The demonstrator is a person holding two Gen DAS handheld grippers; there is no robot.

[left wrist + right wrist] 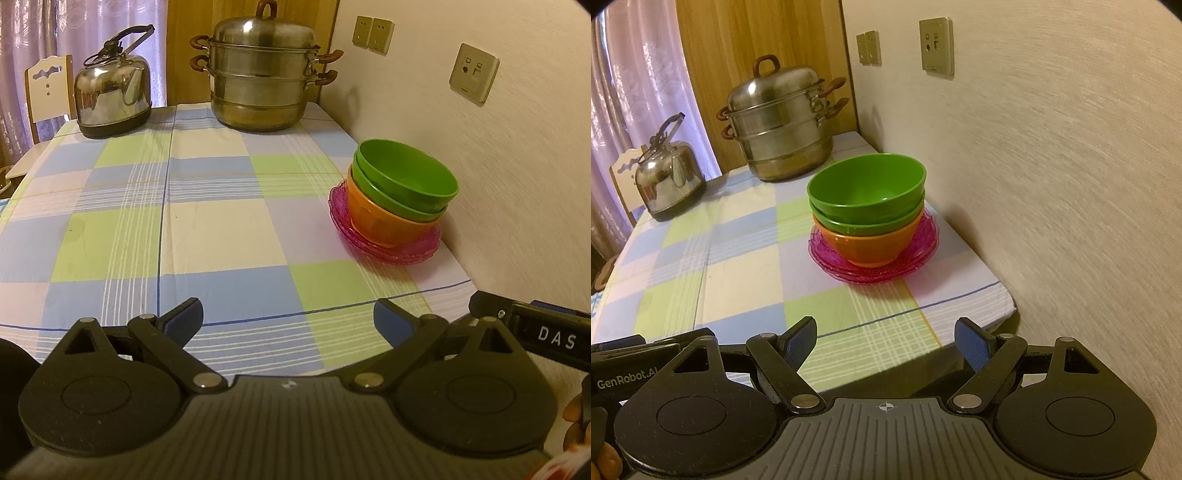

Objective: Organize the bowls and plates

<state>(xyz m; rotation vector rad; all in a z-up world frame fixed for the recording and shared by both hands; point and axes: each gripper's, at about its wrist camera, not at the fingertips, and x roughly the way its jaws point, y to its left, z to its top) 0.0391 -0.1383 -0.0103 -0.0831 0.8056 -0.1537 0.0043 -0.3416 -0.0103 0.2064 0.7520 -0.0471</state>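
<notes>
Hovering with both sets of jaws open and empty near the nested bowls [866, 206] on pink plates [875, 269], risking toppling the stack off the table [738, 280].

Checked table [207, 229]: plates [384, 247], kettle [112, 99], steamer [258, 85]

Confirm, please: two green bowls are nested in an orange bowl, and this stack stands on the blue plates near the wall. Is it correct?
Not fully. The plates are pink, not blue; the right wrist view shows it clearly. The rest holds: two green bowls are nested in the orange bowl, and the stack stands on the plates near the wall.
</notes>
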